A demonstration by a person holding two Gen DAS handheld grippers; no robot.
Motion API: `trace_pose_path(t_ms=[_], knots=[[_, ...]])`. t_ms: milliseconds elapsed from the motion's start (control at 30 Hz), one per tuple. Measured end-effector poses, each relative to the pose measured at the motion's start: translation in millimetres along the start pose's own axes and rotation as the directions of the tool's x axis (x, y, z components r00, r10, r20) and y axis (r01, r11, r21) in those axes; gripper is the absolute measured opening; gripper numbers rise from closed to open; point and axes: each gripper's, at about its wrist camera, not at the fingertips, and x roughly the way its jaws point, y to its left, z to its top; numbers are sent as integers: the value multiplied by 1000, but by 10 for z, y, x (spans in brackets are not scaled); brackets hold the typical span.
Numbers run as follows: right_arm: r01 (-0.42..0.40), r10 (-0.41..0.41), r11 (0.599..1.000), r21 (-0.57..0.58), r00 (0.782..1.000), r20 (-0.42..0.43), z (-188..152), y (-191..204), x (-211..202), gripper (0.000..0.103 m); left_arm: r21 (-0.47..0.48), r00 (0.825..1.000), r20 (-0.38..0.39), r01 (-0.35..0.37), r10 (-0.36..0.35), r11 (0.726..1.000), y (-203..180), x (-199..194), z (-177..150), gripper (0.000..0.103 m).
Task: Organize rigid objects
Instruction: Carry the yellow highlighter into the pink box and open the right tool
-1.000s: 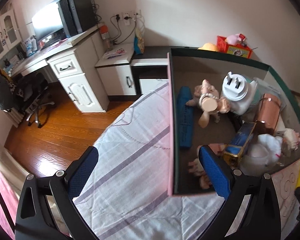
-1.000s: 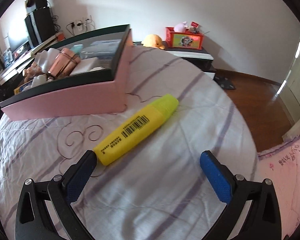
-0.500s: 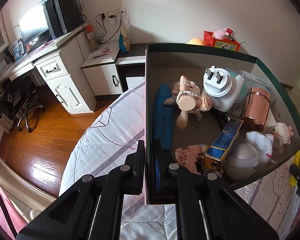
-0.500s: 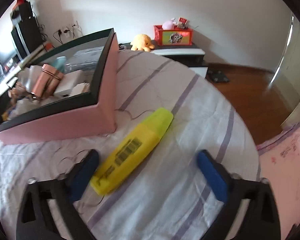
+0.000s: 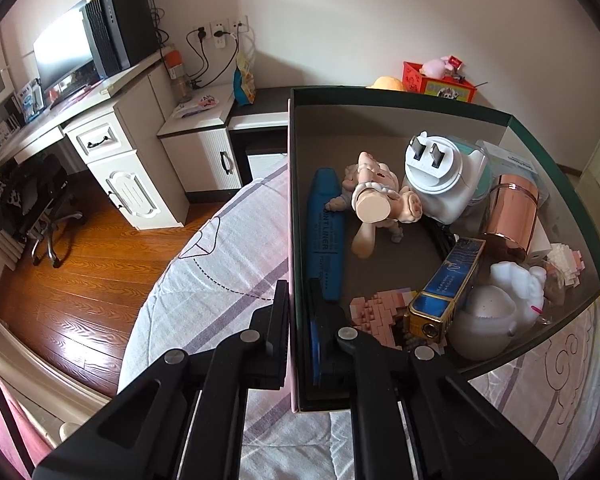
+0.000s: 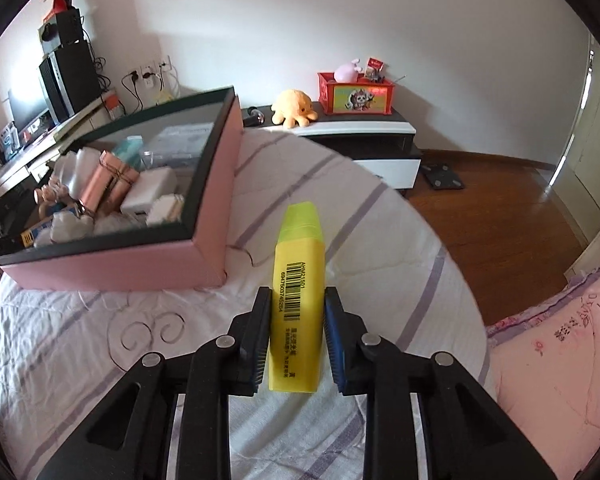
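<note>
Left wrist view: left hand-held gripper (image 5: 299, 312) pinches the left wall of the pink cardboard box with dark rim (image 5: 290, 216) at 6 o'clock; blue plastic highlighter (image 5: 325, 236) lies inside. Right wrist view: right hand-held gripper (image 6: 296, 320), jaws just closing, clamps the yellow plastic highlighter (image 6: 298, 280), cap at 12 o'clock, over the striped white bed (image 6: 380, 240); box at 10 o'clock.
</note>
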Motion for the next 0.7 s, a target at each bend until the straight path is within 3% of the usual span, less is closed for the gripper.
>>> trace_pose_path(t_ms=[333, 500, 700], knots=[[-61, 69, 994, -90, 993, 97, 474, 400, -263, 26, 7, 1000, 4, 2, -2, 1000, -5, -5, 6, 7], [-137, 149, 977, -162, 987, 61, 673, 783, -110, 26, 13, 1000, 4, -1, 1, 1000, -10, -10, 19, 7], [-189, 186, 963, -193, 982, -34, 789, 1109, 282, 26, 19, 1000, 5, -5, 5, 1000, -6, -12, 31, 7]])
